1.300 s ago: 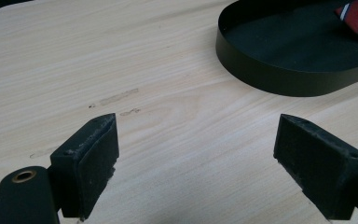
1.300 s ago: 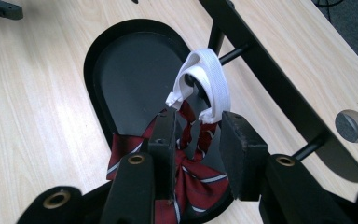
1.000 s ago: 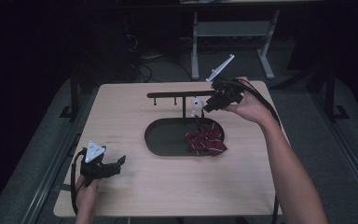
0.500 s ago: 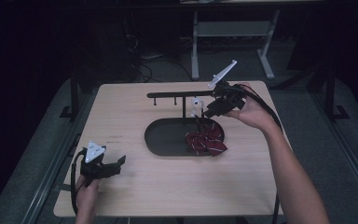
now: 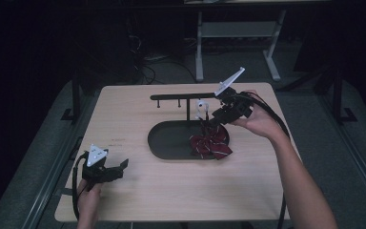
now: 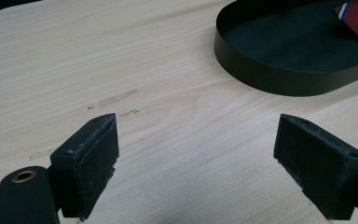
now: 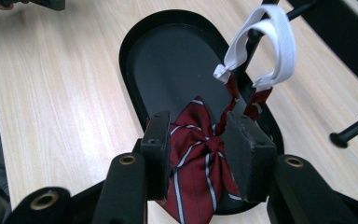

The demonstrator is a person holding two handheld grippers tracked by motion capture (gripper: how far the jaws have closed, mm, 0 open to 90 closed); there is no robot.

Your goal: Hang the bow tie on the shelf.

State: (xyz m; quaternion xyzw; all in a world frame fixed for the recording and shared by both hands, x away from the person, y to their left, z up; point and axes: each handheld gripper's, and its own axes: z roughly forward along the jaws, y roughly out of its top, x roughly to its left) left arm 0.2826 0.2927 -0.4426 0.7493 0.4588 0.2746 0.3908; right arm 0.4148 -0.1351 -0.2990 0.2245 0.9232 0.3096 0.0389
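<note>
A dark red striped bow tie [image 5: 209, 145] lies at the right end of the black oval tray [image 5: 167, 143]. Its white elastic strap [image 5: 201, 106] rises to a peg of the black rack [image 5: 186, 97] standing behind the tray. In the right gripper view the strap [image 7: 270, 37] loops over the peg above the bow tie [image 7: 200, 158]. My right gripper [image 5: 213, 119] hovers over the tray's right end, open, with the bow tie's knot showing in the gap between its jaws [image 7: 203, 149]. My left gripper [image 5: 123, 164] rests near the table's front left, open and holding nothing [image 6: 209, 158].
The light wooden table [image 5: 138, 114] has bare room to the left of and in front of the tray. The tray's wall [image 6: 270, 79] lies ahead and right of the left gripper. Rack pegs [image 7: 352, 130] stick out close to the right gripper. Dark floor and a metal frame [image 5: 233, 28] lie beyond.
My right gripper has come down and slightly towards the person, closer over the bow tie. The left gripper, strap and bow tie have stayed in place.
</note>
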